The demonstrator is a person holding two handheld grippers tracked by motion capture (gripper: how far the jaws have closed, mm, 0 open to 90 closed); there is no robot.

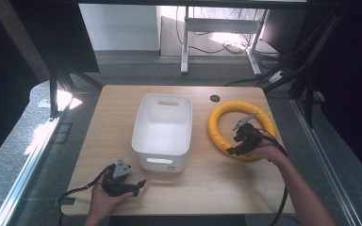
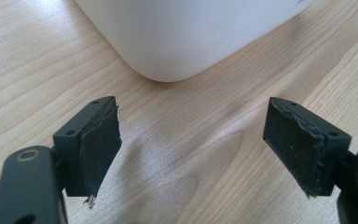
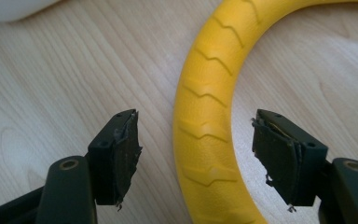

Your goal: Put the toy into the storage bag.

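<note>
A yellow ribbed ring (image 1: pixel 221 123) lies flat on the wooden table (image 1: pixel 202 183), to the right of a white bin (image 1: pixel 162 130). My right gripper (image 1: pixel 232 149) sits at the ring's near side, open, with the yellow ring (image 3: pixel 207 140) running between its two pads but not clamped. My left gripper (image 1: pixel 140 184) rests near the table's front left, open, nothing between its pads (image 2: pixel 100 144). It points at the white bin's rounded corner (image 2: pixel 177 42).
The white bin is empty and stands mid-table. A small dark hole (image 1: pixel 215 98) marks the table's far side. Beyond the table are desk legs and cables (image 1: pixel 226 44) on the floor. Dark frame posts (image 1: pixel 54 89) stand at both sides.
</note>
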